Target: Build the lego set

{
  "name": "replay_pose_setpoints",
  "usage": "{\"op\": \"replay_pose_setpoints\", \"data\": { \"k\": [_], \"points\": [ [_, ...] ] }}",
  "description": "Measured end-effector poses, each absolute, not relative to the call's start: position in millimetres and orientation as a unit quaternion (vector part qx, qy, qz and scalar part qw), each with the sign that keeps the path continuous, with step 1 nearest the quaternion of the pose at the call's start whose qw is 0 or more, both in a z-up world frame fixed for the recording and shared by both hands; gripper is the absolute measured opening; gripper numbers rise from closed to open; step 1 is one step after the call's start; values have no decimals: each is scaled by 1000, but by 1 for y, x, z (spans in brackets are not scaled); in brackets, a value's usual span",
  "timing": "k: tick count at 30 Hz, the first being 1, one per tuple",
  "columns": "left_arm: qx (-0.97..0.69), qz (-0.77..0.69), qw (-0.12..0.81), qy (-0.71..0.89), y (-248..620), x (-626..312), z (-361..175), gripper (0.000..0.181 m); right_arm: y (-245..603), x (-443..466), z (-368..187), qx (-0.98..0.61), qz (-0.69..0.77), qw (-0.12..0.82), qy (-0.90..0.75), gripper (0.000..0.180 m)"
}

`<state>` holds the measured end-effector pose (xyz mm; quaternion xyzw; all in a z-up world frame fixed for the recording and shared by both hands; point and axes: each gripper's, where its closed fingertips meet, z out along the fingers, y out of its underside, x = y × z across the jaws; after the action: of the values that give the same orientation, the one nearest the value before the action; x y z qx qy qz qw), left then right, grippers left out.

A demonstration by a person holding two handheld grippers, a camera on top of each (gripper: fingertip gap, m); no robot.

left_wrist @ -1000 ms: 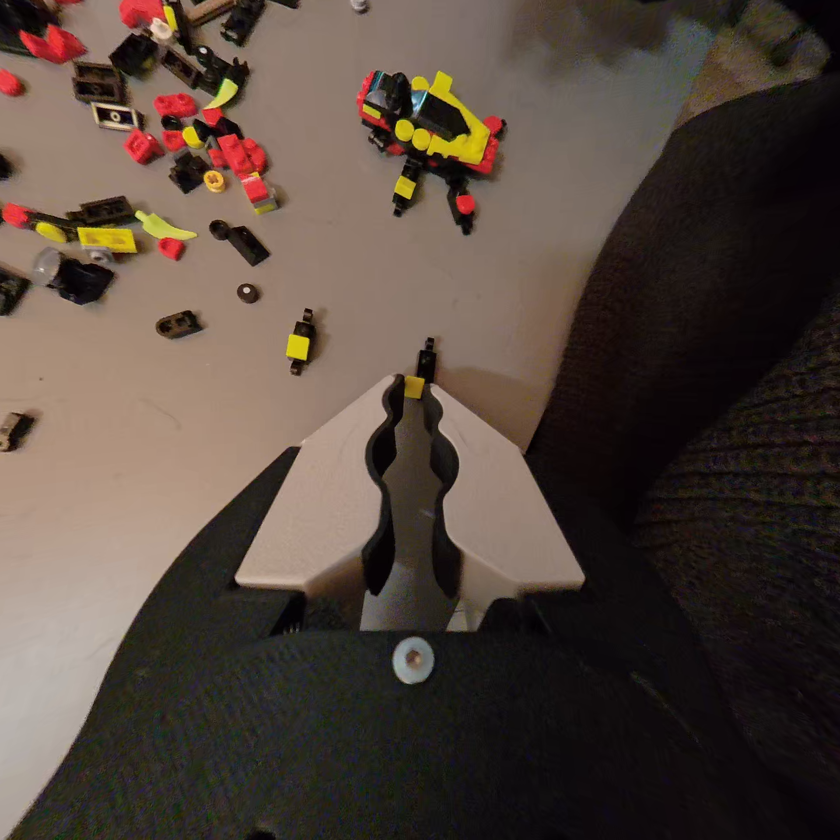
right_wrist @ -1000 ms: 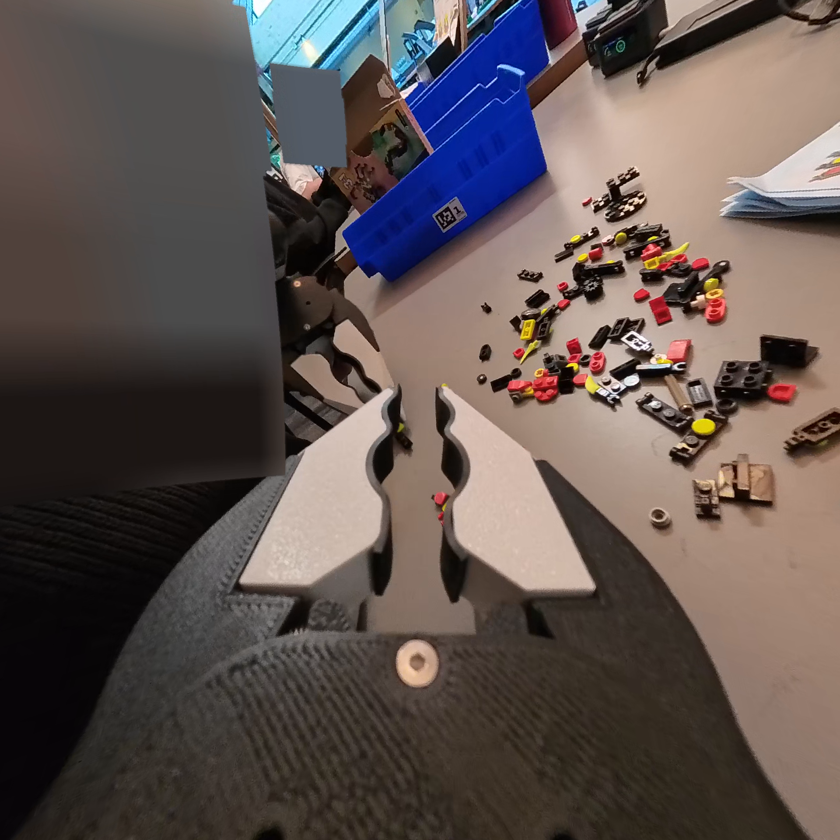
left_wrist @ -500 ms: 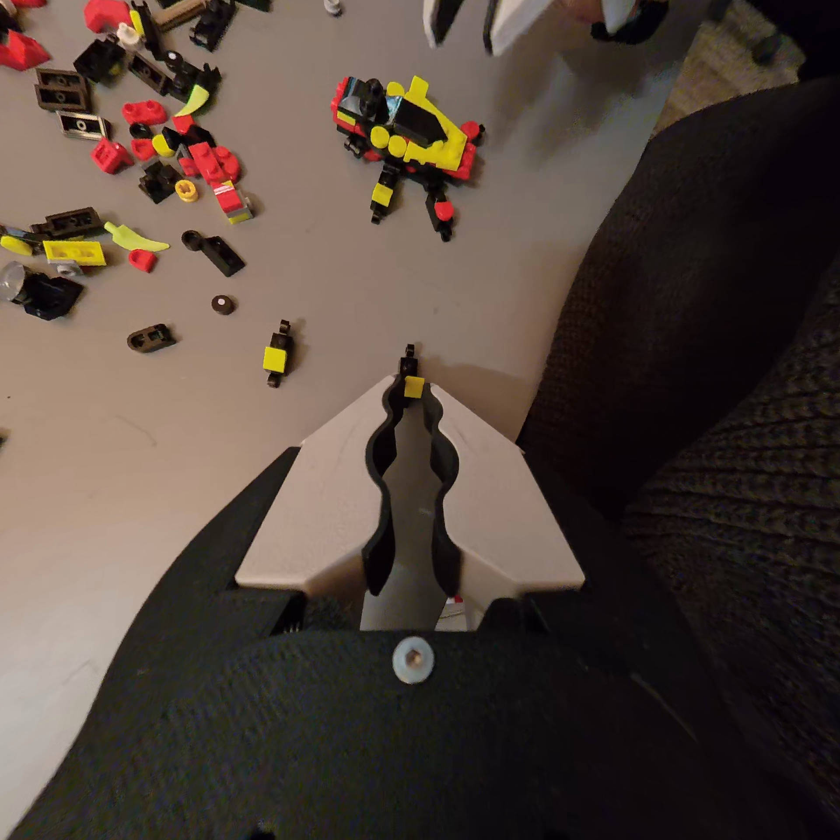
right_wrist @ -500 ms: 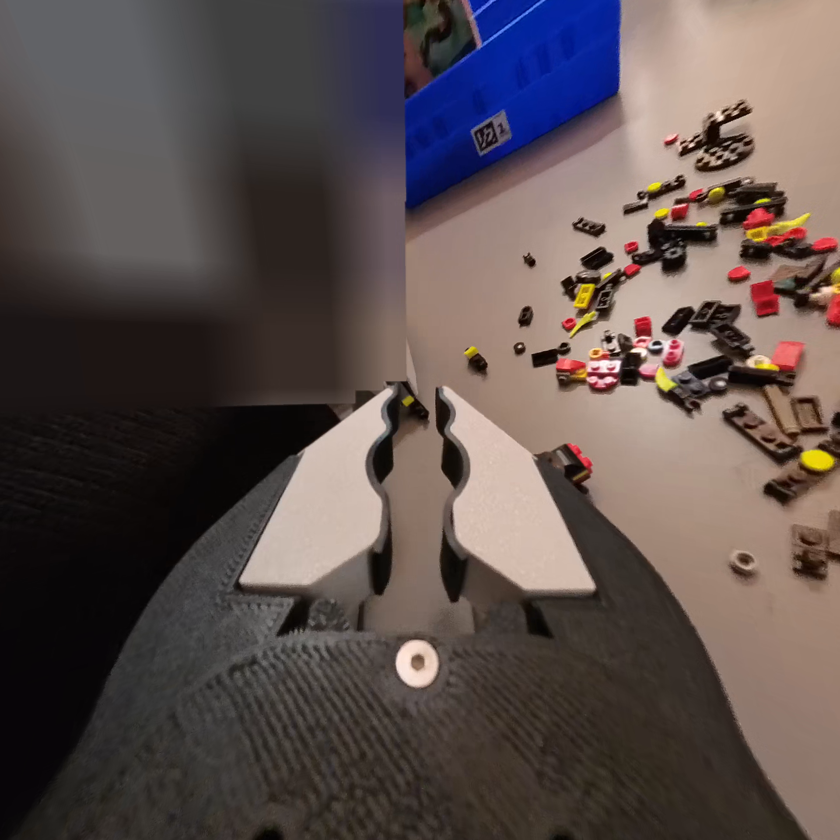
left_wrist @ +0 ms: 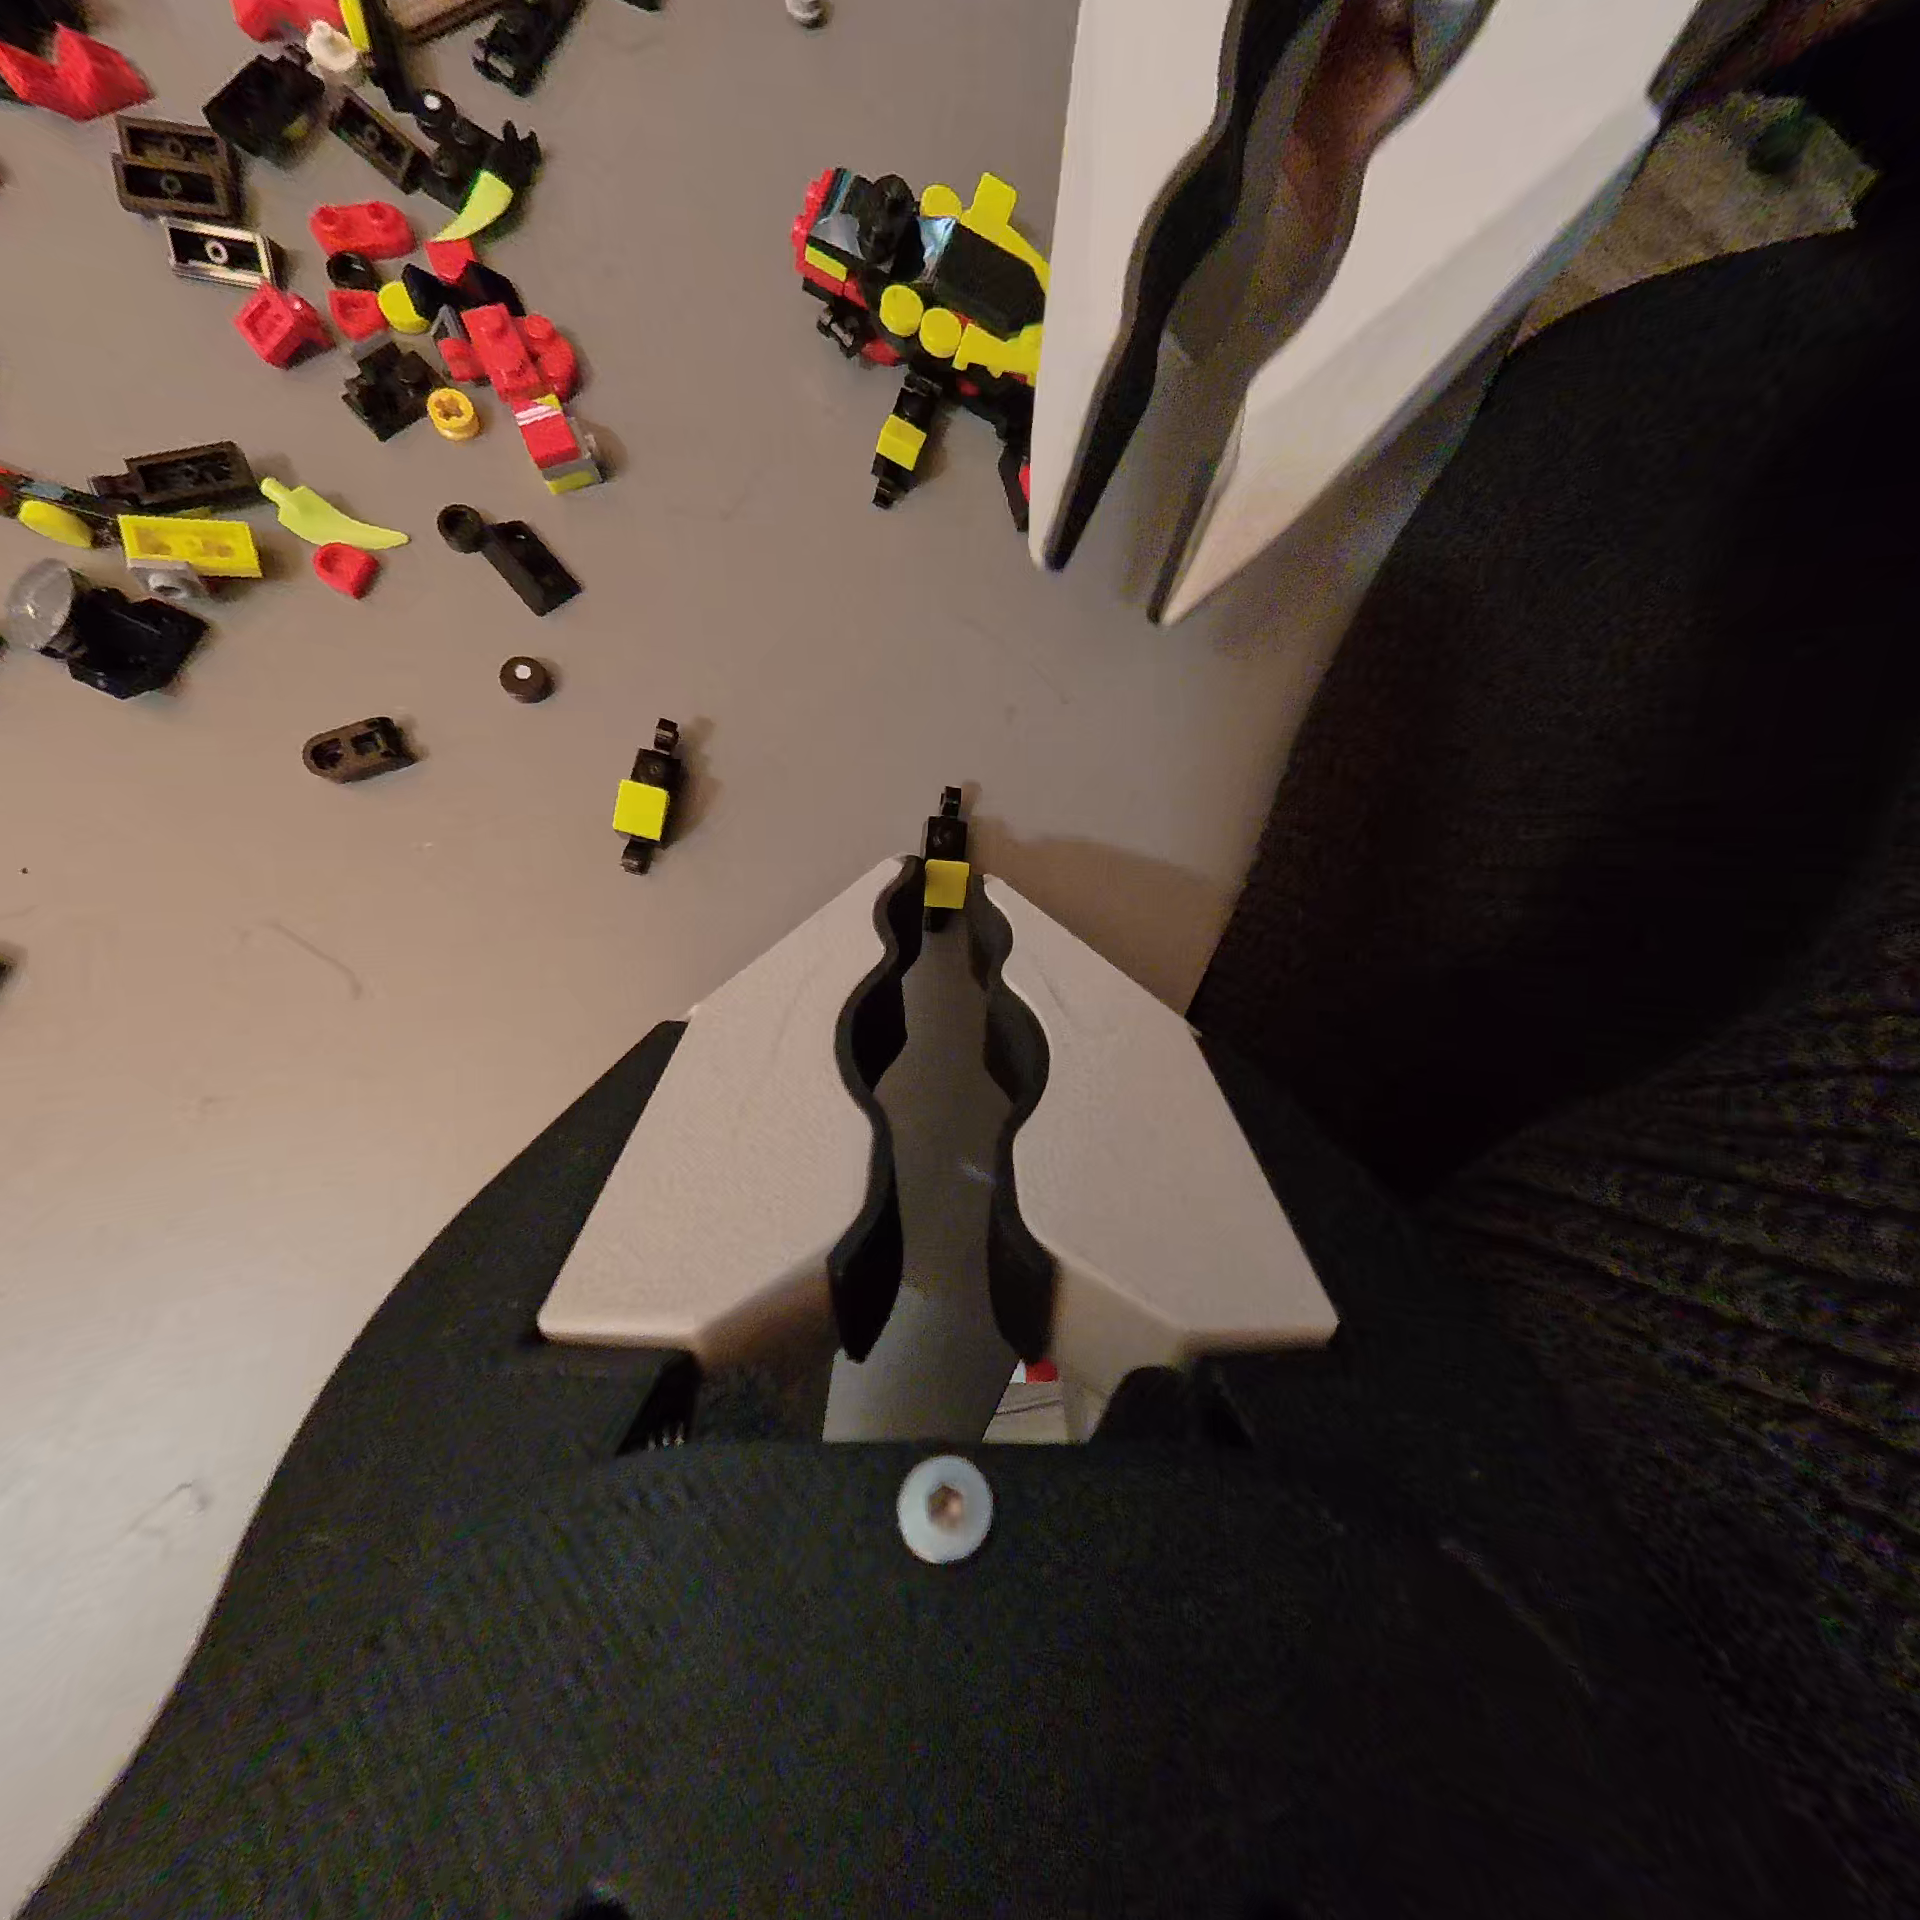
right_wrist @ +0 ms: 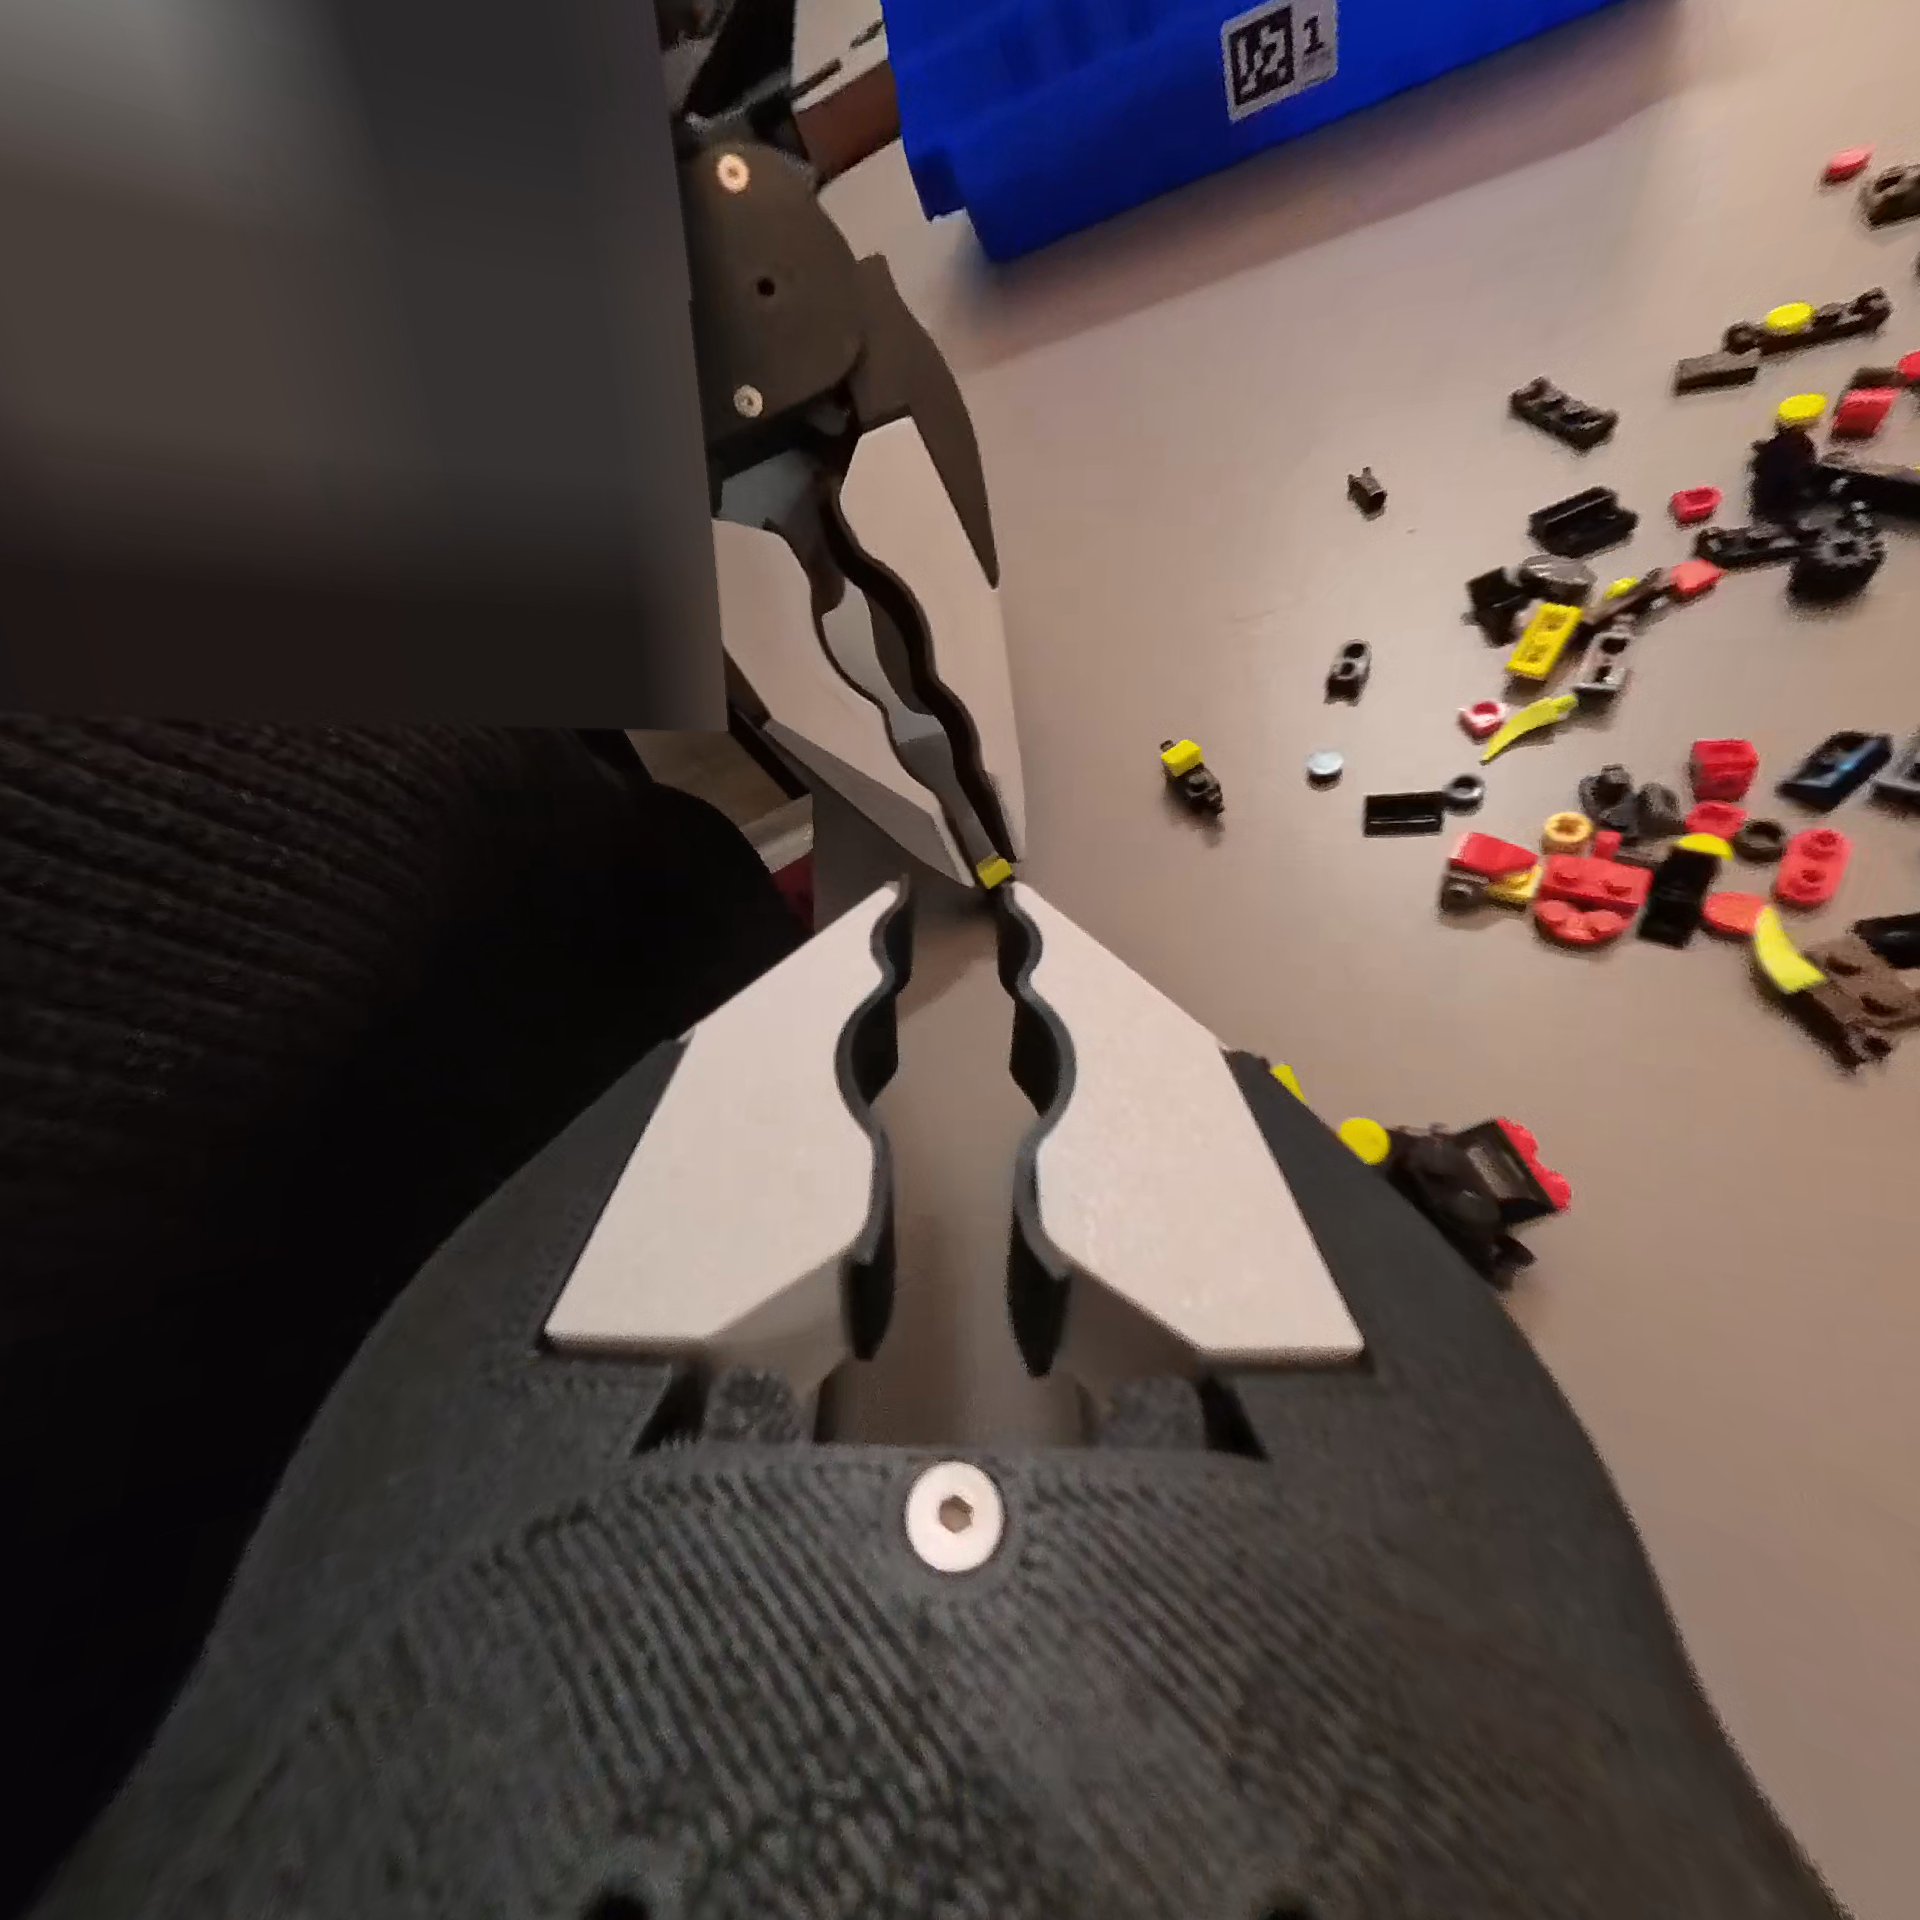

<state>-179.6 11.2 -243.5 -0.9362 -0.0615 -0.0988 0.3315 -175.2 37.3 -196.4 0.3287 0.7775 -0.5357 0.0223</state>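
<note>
Yellow-black lego piece [left_wrist: 943, 871] clamped in left hand-held gripper [left_wrist: 943, 883], right hand-held gripper [right_wrist: 951, 902] apart, blue bin [right_wrist: 1143, 114] right-view only.

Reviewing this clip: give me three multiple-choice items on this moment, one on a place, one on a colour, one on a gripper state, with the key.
1. Where does the part-built model sit?
A. On the table
B. In the blue bin
C. In the right gripper

2. What colours is the small piece in the left gripper?
A. Red and white
B. Black and yellow
C. All blue

3. What state is the right gripper in?
A. Shut on a red brick
B. Open, empty
C. Out of view

Key: 1 A, it rests on the grey table; 2 B, a yellow square on a black bar; 3 B, a clear gap shows between its fingertips.
</note>
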Motion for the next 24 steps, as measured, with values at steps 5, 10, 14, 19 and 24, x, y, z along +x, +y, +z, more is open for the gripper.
{"op": "replay_pose_setpoints", "data": {
  "k": [5, 10, 14, 19, 24],
  "points": [
    [-935, -105, 334, -65, 12, -179, -244, 7, 22, -174, -206, 324, -512, 13, 795, 16],
    [-935, -104, 333, -64, 12, -179, -244, 7, 18, -178, -221, 346, -478, 12, 808, 4],
    [-935, -104, 332, -64, 12, -179, -244, 7, 13, -181, -224, 351, -471, 8, 810, 7],
    [-936, -102, 332, -64, 11, -179, -244, 7, 8, -186, -231, 364, -456, 3, 813, 9],
    [-935, -103, 333, -66, 11, -179, -244, 6, 6, -188, -234, 370, -451, 0, 812, 8]
  ]
}}
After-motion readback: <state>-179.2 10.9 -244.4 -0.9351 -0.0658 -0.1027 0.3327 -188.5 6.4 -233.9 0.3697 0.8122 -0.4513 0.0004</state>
